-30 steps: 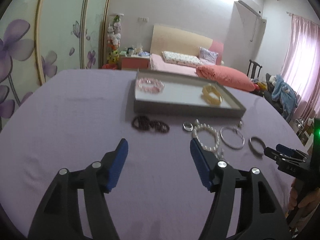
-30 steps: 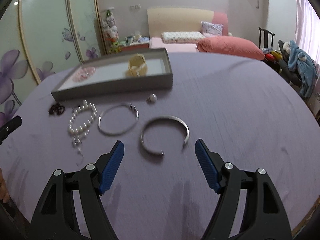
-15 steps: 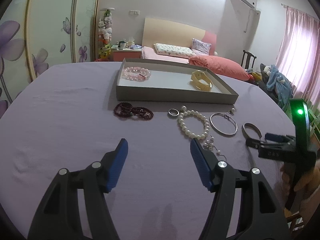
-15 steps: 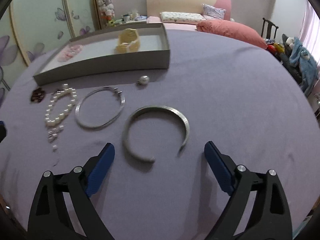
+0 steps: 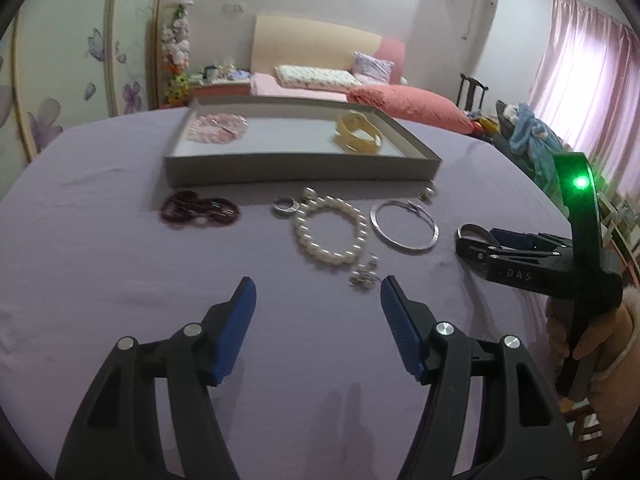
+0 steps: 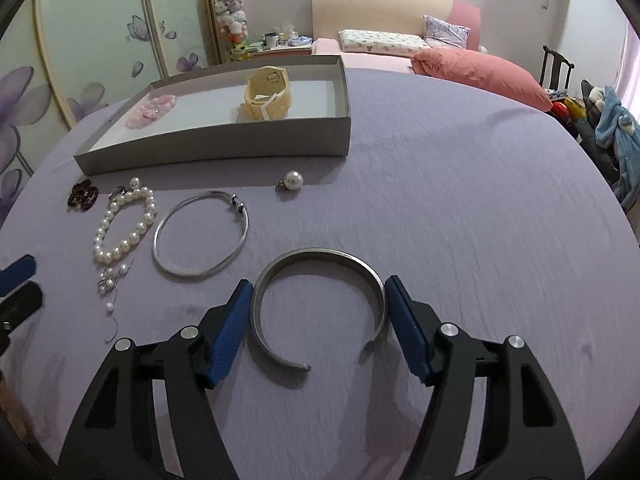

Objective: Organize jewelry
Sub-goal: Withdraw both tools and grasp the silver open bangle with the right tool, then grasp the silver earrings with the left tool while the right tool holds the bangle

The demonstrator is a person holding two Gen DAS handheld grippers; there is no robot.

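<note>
1. The right gripper [image 6: 318,294] is low over the bench [image 6: 460,208], with its jaws open on both sides of the silver open cuff bangle [image 6: 320,300]. Each pad is just beside the metal, probably to pinch it across its width; real contact I cannot tell.
2. The left gripper [image 5: 314,300] hovers with its jaws open and holding nothing. The small earring cluster [image 5: 364,274] lies just ahead of its right jaw.
3. Ahead of the left jaws lie the pearl bracelet [image 5: 332,232], the thin silver hoop bangle [image 5: 404,226], a ring [image 5: 285,206] and the dark red bead bracelet [image 5: 200,210].
4. Beyond them stands the grey tray [image 6: 216,146]. It holds already the pink bead bracelet [image 6: 150,109] and the yellow bangle [image 6: 266,94], so the loose pieces probably go there.
</note>
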